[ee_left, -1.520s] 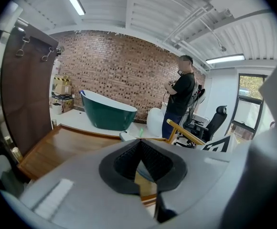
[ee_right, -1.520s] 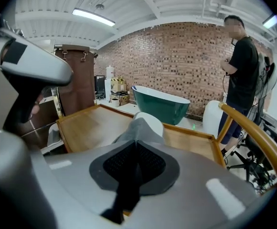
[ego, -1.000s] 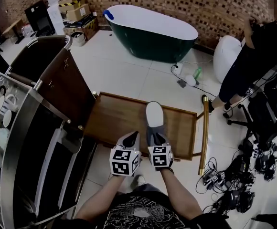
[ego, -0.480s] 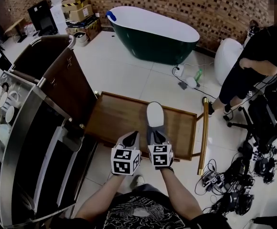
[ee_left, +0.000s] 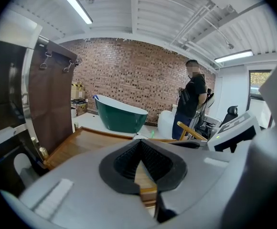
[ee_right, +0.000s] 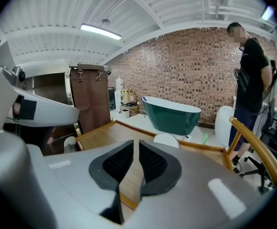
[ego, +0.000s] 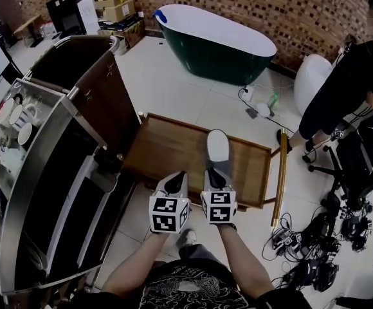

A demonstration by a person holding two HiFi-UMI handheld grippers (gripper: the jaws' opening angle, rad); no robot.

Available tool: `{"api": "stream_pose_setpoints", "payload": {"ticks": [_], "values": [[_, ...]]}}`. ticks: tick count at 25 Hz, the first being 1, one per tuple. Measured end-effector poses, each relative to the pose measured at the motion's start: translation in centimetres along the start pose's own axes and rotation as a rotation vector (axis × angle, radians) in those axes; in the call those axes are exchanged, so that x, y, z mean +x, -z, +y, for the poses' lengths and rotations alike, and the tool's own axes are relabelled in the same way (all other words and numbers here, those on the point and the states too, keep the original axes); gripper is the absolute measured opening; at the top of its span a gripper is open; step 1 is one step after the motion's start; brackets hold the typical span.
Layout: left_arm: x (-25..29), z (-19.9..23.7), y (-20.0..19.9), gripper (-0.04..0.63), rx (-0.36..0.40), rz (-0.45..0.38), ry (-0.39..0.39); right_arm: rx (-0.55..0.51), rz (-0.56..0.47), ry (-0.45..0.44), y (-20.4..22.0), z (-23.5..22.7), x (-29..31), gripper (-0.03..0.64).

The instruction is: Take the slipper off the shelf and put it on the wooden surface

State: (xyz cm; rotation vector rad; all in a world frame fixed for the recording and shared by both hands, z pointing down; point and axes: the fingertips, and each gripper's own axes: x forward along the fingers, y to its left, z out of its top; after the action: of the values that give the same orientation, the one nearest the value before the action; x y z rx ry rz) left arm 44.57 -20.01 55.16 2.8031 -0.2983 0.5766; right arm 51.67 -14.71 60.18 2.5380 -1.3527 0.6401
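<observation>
Low wooden desk (ego: 167,153) with a raised rim, sitting on white tile floor (ego: 173,89). Brick wall (ego: 270,5) and a green bathtub (ego: 215,40) at the back. A tall metal shelf (ego: 38,172) crowds the desk's left edge and a brass rail (ego: 280,179) runs along the right one. Past that there's a person (ego: 341,95) standing and a mess of cables (ego: 315,256). There's plenty of open tile beyond the far edge.

The slipper (ego: 217,152) lies flat on the desk, right of the middle, toe pointing away from me. My right hand-held gripper (ee_right: 136,144) hovers at its heel end, jaws a narrow slit apart with nothing in them. My left hand-held gripper (ee_left: 139,142) is just beside it, tips pressed together, empty.
</observation>
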Motion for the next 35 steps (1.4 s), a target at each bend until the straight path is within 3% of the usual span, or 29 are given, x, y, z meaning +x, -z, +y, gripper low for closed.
{"api": "stream_pose_setpoints", "payload": {"ticks": [11, 21, 27, 35], "values": [[-9.9, 4.5, -0.4, 0.005, 0.018, -0.089, -0.112, -0.057, -0.137, -0.113, -5.1, 11.1, -5.3, 0.025], [-19.7, 7.5, -0.6, 0.005, 0.027, -0.179, -0.247, -0.141, -0.224, -0.223, -7.1, 20.6, -11.5, 0.000], [-25.5, 7.9, -0.4, 0.005, 0.045, -0.236, -0.309, -0.176, -0.272, -0.292, -7.6, 25.3, -15.6, 0.000], [-32.5, 8.9, 2.7, 0.005, 0.022, -0.255, -0.399, -0.216, -0.304, -0.400, -6.2, 31.4, -20.2, 0.000]]}}
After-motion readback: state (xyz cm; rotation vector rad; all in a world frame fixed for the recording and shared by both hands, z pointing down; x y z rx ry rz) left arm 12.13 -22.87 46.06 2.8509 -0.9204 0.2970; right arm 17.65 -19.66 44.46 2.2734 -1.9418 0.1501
